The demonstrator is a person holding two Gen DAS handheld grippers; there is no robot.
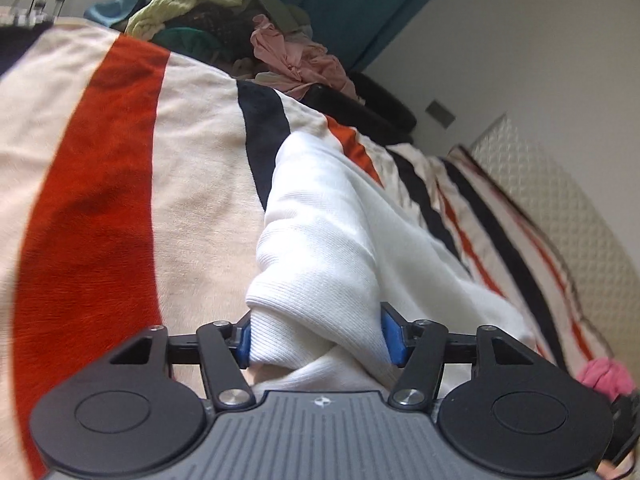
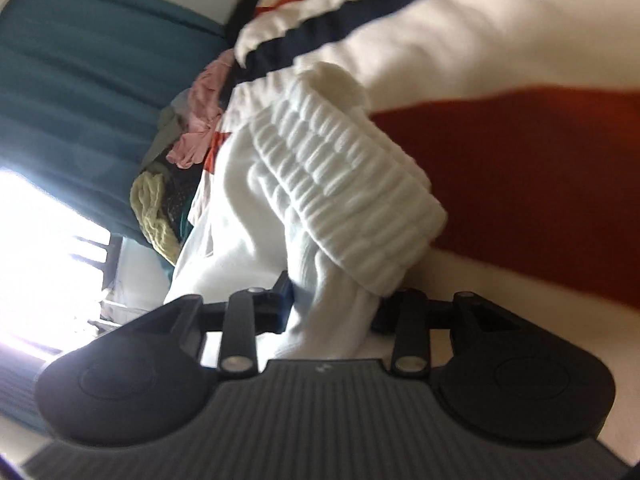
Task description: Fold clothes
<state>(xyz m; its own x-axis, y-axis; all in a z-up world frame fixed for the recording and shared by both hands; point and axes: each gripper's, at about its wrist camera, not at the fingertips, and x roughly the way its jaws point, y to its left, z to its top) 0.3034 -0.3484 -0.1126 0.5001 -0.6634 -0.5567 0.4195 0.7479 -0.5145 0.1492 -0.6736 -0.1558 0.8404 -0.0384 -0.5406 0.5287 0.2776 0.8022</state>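
Note:
A white knit garment (image 1: 320, 220) lies bunched on the striped bedspread (image 1: 100, 200). My left gripper (image 1: 317, 338) is low over the bed; a thick fold of the garment fills the gap between its blue pads (image 1: 390, 336), and the cloth shows no pinch. In the right wrist view the garment's ribbed hem (image 2: 344, 168) is folded over on the bedspread (image 2: 540, 180). White fabric also runs loosely between the fingers of my right gripper (image 2: 334, 308). Both grippers' jaws stand apart.
A pile of other clothes (image 1: 224, 20), yellow-green, pink and dark, sits at the far end of the bed in front of a teal curtain (image 1: 360, 0). A pink item (image 1: 604, 376) lies at the bed's right edge. A white textured panel (image 1: 560, 200) borders the bed. A bright window (image 2: 40, 240) is to the left.

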